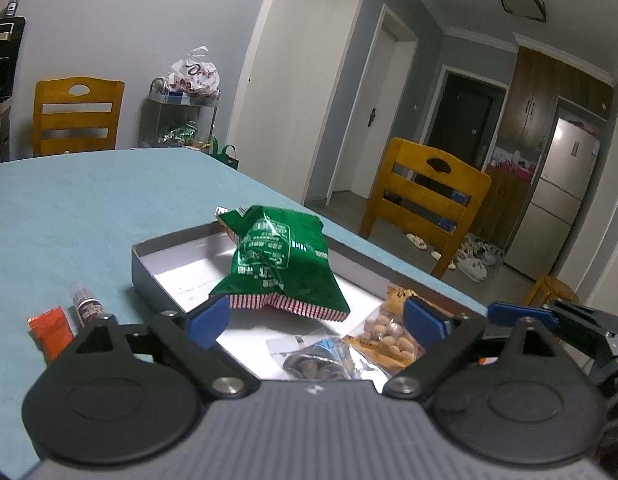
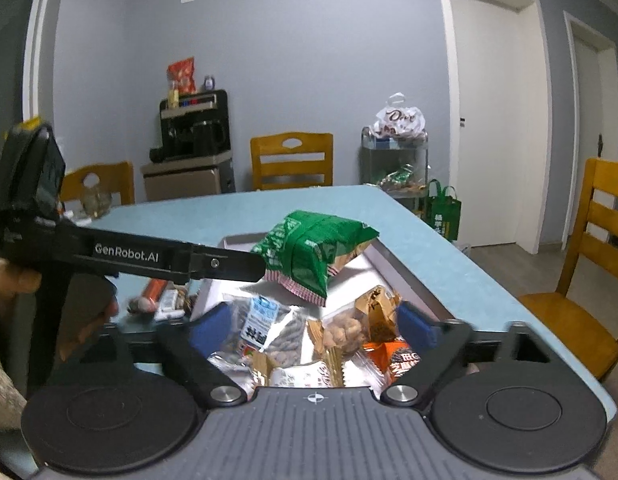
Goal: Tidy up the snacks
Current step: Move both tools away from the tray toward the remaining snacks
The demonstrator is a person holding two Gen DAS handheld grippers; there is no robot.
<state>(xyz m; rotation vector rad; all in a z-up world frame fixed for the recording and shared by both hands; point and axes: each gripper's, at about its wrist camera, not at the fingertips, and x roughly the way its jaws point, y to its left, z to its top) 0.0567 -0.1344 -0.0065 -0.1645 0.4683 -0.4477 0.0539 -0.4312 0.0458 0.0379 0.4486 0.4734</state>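
A crumpled green snack bag (image 1: pixel 281 264) stands in a shallow grey box (image 1: pixel 149 276) with a white floor, on a blue table. My left gripper (image 1: pixel 315 320) is open, its blue pads level with the bag's lower edge and not pressing on it. In the right wrist view the green snack bag (image 2: pixel 317 252) sits behind my open right gripper (image 2: pixel 313 328). The left gripper's finger (image 2: pixel 229 266) reaches in from the left to the bag's side. Below the right pads lie a peanut pack (image 2: pixel 345 332), a blue-labelled clear pack (image 2: pixel 261 328) and an orange pack (image 2: pixel 397 356).
An orange sachet (image 1: pixel 51 332) and a dark stick pack (image 1: pixel 85 308) lie on the table left of the box. Wooden chairs (image 1: pixel 425 204) stand at the table's right and far sides. The table edge (image 2: pixel 509 320) runs close beside the box. A hand (image 2: pixel 13 280) holds the left gripper.
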